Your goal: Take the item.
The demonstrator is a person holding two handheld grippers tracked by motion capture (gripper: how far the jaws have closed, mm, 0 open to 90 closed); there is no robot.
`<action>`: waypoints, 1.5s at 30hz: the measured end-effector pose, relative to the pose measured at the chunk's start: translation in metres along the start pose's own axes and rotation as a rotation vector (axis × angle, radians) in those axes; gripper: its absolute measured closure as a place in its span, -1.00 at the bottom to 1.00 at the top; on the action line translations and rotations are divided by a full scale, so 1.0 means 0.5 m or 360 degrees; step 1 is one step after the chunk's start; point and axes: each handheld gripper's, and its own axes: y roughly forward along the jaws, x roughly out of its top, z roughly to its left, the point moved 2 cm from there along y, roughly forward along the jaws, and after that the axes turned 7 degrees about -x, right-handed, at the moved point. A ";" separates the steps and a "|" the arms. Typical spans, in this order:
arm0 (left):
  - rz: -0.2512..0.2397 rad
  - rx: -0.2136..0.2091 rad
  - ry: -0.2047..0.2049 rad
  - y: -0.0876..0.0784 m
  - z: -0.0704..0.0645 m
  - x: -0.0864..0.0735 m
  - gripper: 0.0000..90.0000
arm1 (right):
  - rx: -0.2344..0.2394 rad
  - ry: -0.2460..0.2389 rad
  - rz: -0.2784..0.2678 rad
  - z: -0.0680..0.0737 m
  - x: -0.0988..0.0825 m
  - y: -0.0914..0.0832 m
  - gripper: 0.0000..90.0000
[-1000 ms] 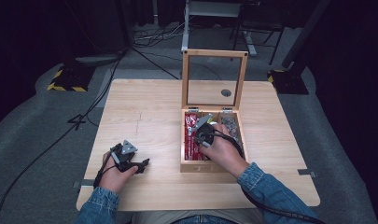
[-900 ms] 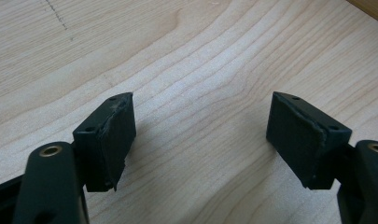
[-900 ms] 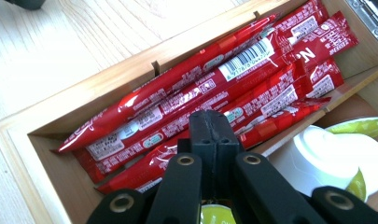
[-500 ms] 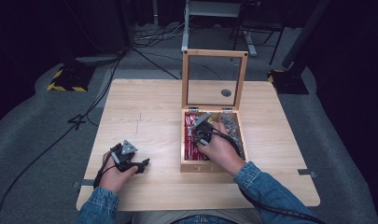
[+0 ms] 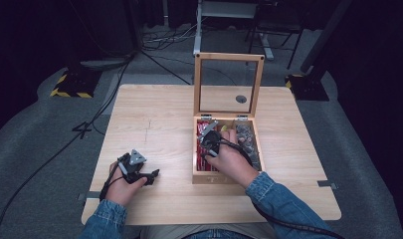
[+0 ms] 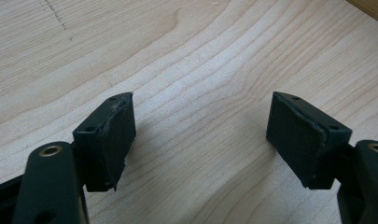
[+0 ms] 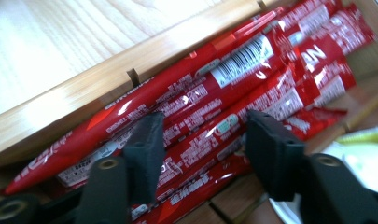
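Your right gripper (image 7: pixel 200 140) is hanging inside the wooden box (image 5: pixel 224 177), over its left compartment, with the jaws partly apart and just now opening. A red stick sachet (image 7: pixel 210 133) is lying between the pads, but neither pad is pressing on it, so you are holding nothing there. More red stick sachets (image 7: pixel 252 60) are lying packed lengthwise against the box's left wall (image 7: pixel 107 79), and the one between your jaws is resting on top of that row. Judging by this, you are finishing a placement into the box, at the release step.

The next move is calling for a straight withdrawal upward out of the box, keeping the pads clear of the wrappers so none is dragged along, and staying short of the box's upright glazed lid (image 5: pixel 229 82).

Your left gripper (image 5: pixel 137 169) is resting on the table (image 5: pixel 154 114) to the left of the box, jaws wide apart and gripping nothing.
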 end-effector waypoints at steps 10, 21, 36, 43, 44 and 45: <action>0.0001 0.0001 0.0000 0.001 0.000 0.001 -0.47 | 0.0045 -0.0079 -0.0066 -0.007 -0.001 -0.005 -0.22; -0.0002 -0.0002 0.0003 0.001 0.000 0.000 -0.47 | 0.0101 -0.0178 -0.0206 -0.002 0.008 -0.021 -0.19; -0.0003 0.0000 0.0006 0.001 0.000 0.000 -0.47 | -0.0014 -0.0160 0.0090 0.005 0.022 0.010 -0.71; -0.0002 -0.0003 0.0008 0.001 0.000 0.000 -0.47 | 0.0079 -0.0080 0.0144 0.004 0.021 0.012 -0.28; -0.0002 -0.0004 0.0008 0.001 0.000 0.000 -0.47 | 0.0107 -0.0054 0.0149 0.004 0.020 0.008 -0.16; 0.0000 -0.0003 0.0010 0.001 0.000 0.000 -0.47 | 0.0115 -0.0044 0.0149 0.001 0.017 0.004 0.07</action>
